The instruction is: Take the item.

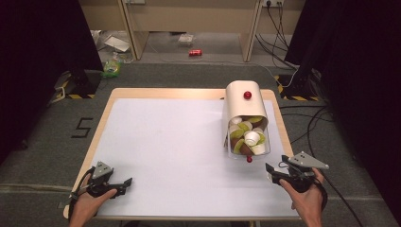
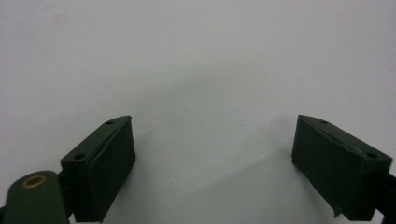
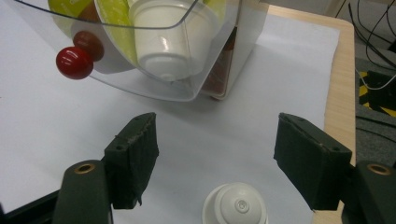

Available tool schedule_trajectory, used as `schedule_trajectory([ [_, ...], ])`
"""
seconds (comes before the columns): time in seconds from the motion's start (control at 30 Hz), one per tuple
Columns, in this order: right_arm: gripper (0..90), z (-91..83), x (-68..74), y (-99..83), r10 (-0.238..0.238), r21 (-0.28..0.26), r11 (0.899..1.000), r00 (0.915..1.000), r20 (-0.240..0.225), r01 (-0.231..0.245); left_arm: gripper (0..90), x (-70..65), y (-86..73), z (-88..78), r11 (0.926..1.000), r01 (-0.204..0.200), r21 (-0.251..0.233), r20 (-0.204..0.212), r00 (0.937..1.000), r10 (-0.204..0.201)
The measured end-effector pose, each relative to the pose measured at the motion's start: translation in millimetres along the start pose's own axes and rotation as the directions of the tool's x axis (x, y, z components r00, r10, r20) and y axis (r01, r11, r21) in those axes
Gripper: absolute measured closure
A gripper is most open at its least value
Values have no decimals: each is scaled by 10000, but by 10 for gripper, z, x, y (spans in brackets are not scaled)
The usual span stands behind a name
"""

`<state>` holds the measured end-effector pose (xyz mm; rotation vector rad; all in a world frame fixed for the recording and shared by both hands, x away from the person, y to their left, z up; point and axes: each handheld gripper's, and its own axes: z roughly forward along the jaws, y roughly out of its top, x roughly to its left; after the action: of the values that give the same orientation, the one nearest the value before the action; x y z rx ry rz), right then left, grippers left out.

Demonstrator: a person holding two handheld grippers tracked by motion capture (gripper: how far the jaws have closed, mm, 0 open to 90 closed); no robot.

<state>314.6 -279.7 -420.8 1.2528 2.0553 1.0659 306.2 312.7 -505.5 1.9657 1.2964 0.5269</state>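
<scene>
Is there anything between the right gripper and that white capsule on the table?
Nothing visible: the white capsule stands on the white table cover between the open jaws of the right gripper, apart from both pads.

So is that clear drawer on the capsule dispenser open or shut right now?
Open. The clear drawer sticks out from the dispenser toward the person, its red knob forward, and the capsules inside are exposed from above.

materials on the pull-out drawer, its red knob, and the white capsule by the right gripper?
Drawer: clear glossy plastic, likely; capsules show through its wall. Red knob: glossy, plastic or lacquered wood, cannot tell. White capsule: smooth moulded plastic, seemingly, with soft sheen.
</scene>
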Motion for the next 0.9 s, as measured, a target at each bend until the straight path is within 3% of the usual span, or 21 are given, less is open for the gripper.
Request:
schedule_trajectory([
  [0.9,307,-50,106,158,-165,-475,9987,9998,-84,161,125,-2,0,1,10000,7,-11,-5,10000,-7],
])
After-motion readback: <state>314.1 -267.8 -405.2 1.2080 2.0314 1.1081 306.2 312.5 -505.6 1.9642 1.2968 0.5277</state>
